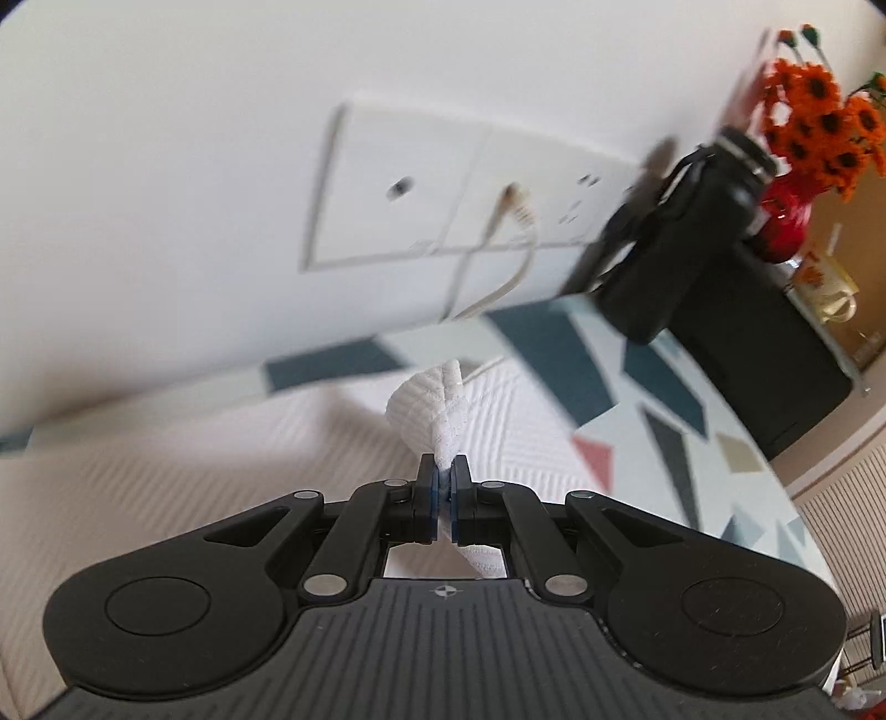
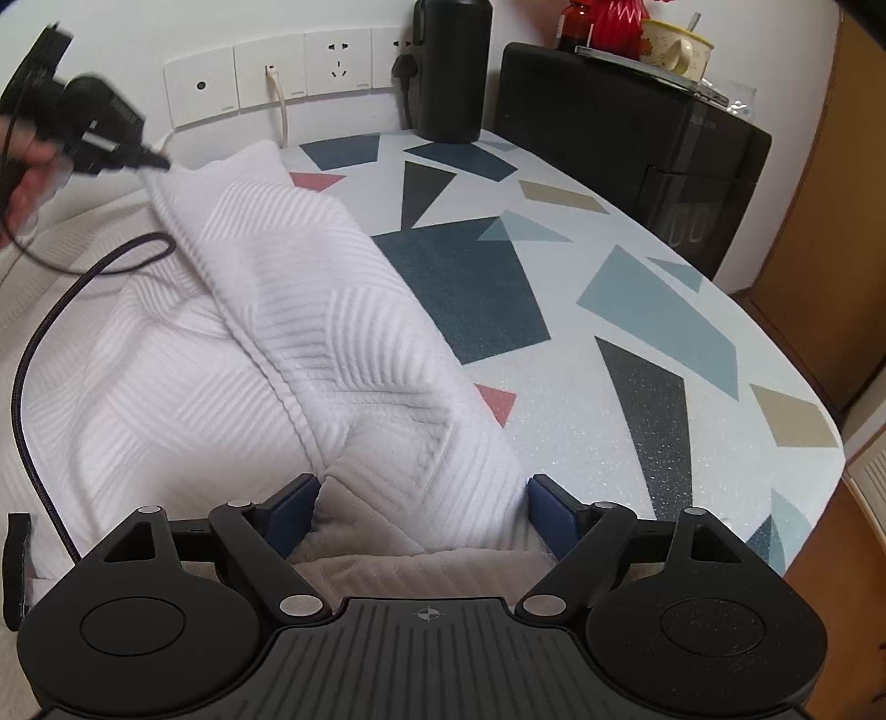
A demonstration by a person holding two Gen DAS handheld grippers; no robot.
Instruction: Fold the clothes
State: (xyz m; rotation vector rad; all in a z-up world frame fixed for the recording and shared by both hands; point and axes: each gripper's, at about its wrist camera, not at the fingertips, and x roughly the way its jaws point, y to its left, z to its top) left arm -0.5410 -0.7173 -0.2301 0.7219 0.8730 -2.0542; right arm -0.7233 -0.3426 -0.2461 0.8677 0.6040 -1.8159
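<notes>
Geometric-patterned tablecloth, white garment, wall sockets

— How many clothes do you have there?
— One white ribbed garment, on the one table I work at.
— And tools?
— Two: my left hand-held gripper and my right hand-held gripper.
— What stands at the back?
— One black cylinder, one black box, one red vase, one brown bottle, one cream mug.
— Wall plates?
— Four in a row; two have something plugged in, as far as I can count.
</notes>
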